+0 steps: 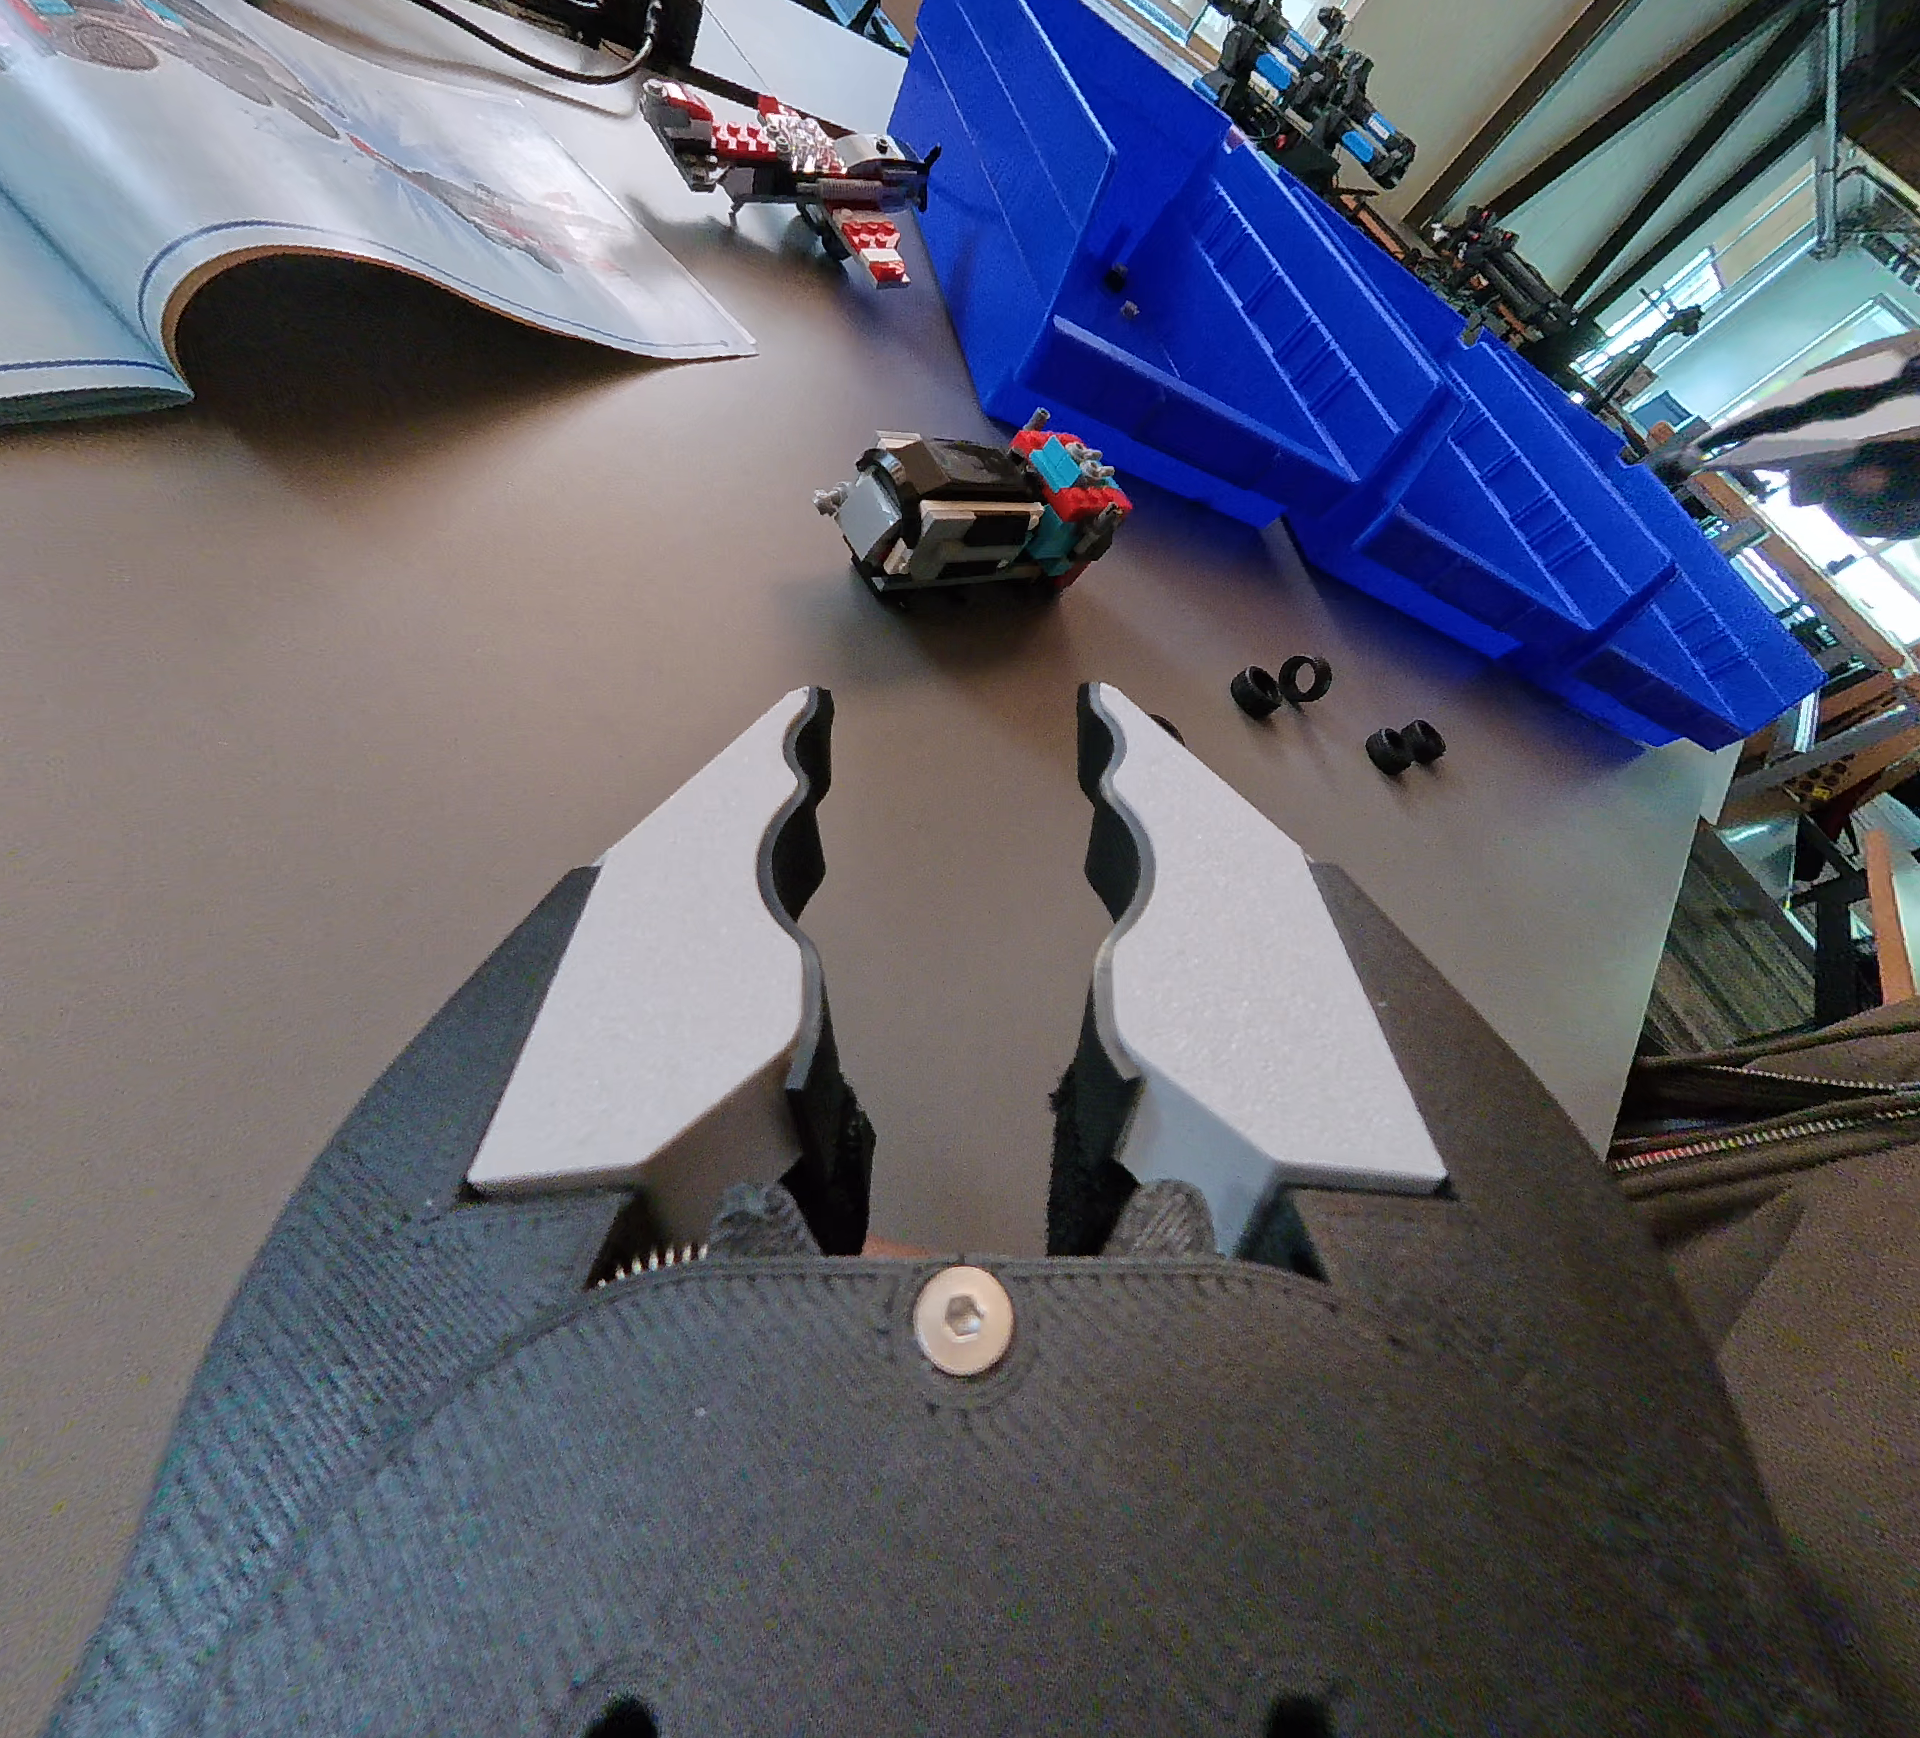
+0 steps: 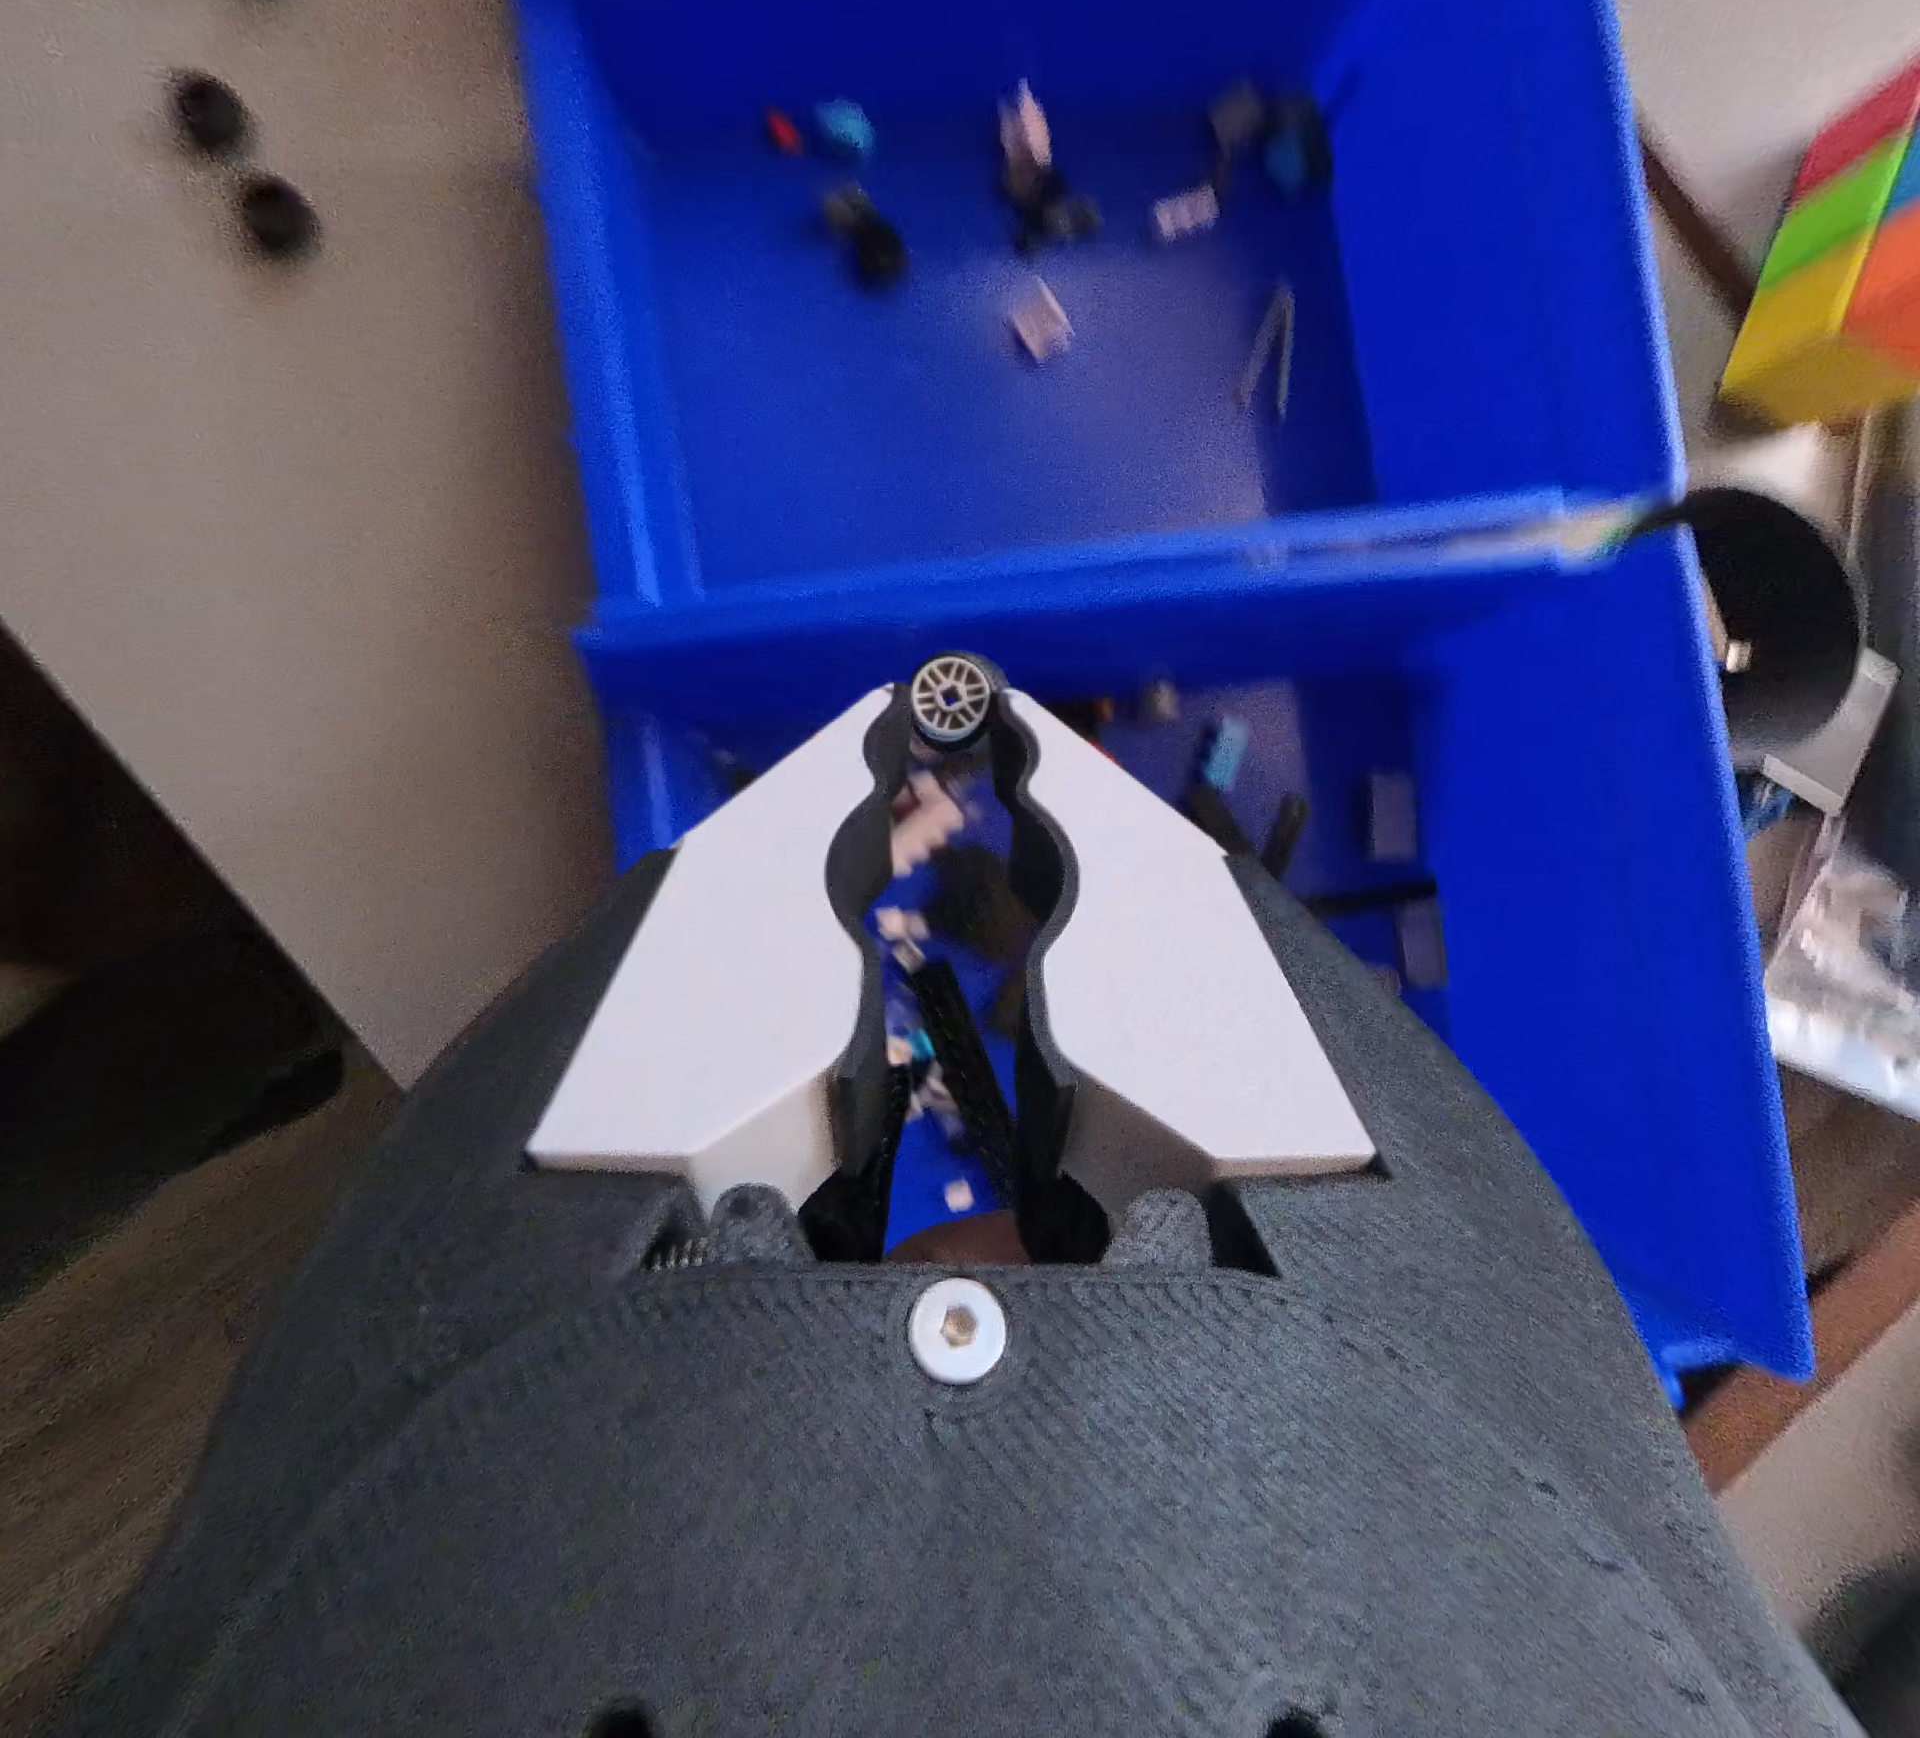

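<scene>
The right gripper [image 2: 951,720] pinches a tiny, light, hard wheel [image 2: 948,706] by its round sides over the blue bin [image 2: 1538,857], while the left gripper [image 1: 954,722] hangs open and empty.

We see bare brown worktop [image 1: 416,649] open ahead of the left gripper [image 1: 954,722]; a small grey-and-black brick vehicle [image 1: 966,514] blocks farther on, loose black rubber tyres [image 1: 1278,682] lie rightward, and tall blue plastic bins [image 1: 1195,234] wall off that side

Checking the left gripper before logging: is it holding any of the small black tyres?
No: the left gripper stands open over bare table, and the black tyres lie apart to its right.
</scene>
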Action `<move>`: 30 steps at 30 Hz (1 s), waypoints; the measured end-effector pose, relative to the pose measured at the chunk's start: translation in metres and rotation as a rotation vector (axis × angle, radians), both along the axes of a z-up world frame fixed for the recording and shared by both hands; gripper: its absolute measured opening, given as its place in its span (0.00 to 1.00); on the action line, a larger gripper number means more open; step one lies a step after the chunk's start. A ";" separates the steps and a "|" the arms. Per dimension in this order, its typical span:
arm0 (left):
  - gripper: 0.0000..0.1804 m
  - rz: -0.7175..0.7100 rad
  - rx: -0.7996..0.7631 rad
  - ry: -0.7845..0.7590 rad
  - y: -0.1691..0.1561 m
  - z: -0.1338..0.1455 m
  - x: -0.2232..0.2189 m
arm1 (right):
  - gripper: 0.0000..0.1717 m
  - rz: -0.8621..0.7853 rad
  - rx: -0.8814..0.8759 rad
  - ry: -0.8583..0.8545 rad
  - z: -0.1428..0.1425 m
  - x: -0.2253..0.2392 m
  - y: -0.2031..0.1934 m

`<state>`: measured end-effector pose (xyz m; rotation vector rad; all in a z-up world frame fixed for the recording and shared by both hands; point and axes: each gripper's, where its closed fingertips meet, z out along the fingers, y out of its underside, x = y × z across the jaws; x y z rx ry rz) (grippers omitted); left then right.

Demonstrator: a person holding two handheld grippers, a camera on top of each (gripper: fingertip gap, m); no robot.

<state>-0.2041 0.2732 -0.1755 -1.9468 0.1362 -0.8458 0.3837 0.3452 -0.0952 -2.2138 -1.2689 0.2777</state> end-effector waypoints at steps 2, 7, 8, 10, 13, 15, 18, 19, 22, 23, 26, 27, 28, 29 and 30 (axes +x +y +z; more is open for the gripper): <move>0.27 -0.005 -0.004 0.003 0.000 -0.001 0.001 | 0.09 0.067 0.057 0.054 0.025 -0.036 -0.017; 0.27 -0.005 0.017 0.003 -0.002 0.002 0.001 | 0.09 0.255 0.111 0.116 0.030 -0.144 -0.060; 0.27 -0.003 0.028 -0.001 -0.002 0.004 0.000 | 0.09 0.281 0.110 0.119 0.021 -0.166 -0.065; 0.27 0.002 0.052 -0.013 -0.003 0.008 -0.001 | 0.09 0.305 0.094 0.141 -0.003 -0.206 -0.071; 0.27 -0.001 0.075 -0.037 -0.007 0.013 -0.002 | 0.09 0.287 0.043 0.158 -0.045 -0.253 -0.068; 0.27 -0.003 0.085 -0.050 -0.008 0.015 -0.002 | 0.09 0.265 -0.008 0.160 -0.072 -0.277 -0.063; 0.27 -0.015 0.091 -0.059 -0.010 0.016 -0.001 | 0.09 0.248 -0.055 0.112 -0.105 -0.296 -0.059; 0.27 -0.019 0.091 -0.060 -0.010 0.016 -0.001 | 0.09 0.242 -0.068 0.095 -0.113 -0.299 -0.058; 0.27 -0.033 0.086 -0.064 -0.011 0.016 0.001 | 0.10 0.223 -0.090 0.081 -0.123 -0.303 -0.056; 0.27 -0.037 0.083 -0.064 -0.011 0.015 0.001 | 0.10 0.221 -0.097 0.082 -0.124 -0.303 -0.056; 0.27 -0.051 0.076 -0.063 -0.012 0.014 0.003 | 0.10 0.210 -0.104 0.096 -0.120 -0.301 -0.055; 0.27 -0.054 0.075 -0.063 -0.012 0.014 0.004 | 0.12 0.204 -0.103 0.106 -0.118 -0.300 -0.055; 0.27 -0.054 0.076 -0.064 -0.012 0.014 0.004 | 0.12 0.197 -0.102 0.119 -0.115 -0.298 -0.055; 0.27 -0.054 0.077 -0.065 -0.012 0.014 0.004 | 0.13 0.189 -0.098 0.133 -0.111 -0.295 -0.055; 0.27 -0.053 0.078 -0.067 -0.012 0.015 0.003 | 0.14 0.179 -0.091 0.147 -0.107 -0.292 -0.054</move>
